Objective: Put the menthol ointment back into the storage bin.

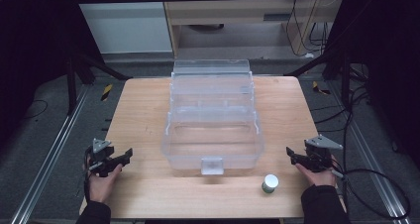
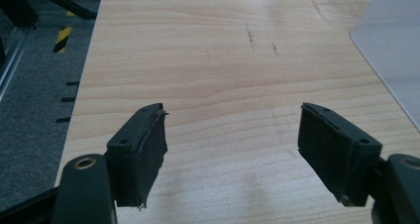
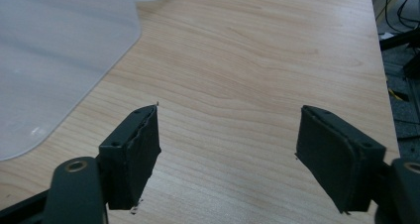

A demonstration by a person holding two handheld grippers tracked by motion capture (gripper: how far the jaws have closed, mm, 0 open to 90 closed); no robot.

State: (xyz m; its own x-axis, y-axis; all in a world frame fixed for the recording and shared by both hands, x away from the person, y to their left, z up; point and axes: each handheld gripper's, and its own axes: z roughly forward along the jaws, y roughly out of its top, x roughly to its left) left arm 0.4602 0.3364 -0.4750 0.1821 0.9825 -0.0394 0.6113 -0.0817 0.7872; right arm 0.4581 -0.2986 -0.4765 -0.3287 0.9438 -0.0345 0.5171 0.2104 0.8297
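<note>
A clear plastic storage box (image 1: 213,135) with its lid swung open toward the back stands in the middle of the wooden table (image 1: 143,115). A small white-topped round container (image 1: 270,183) sits on the table in front of the box's right corner. My left gripper (image 1: 126,156) rests low at the table's left front, open, nothing between its pads (image 2: 143,149). My right gripper (image 1: 291,154) hovers at the right front, open and empty, its pads (image 3: 136,154) over bare wood. The box's corner (image 3: 54,60) lies left of it.
The box's front latch (image 1: 213,165) faces the person. Grey floor with metal rails (image 1: 44,154) flanks the table on both sides. Cables (image 1: 376,174) trail on the right floor. A yellow-black marker (image 2: 63,38) lies left of the table.
</note>
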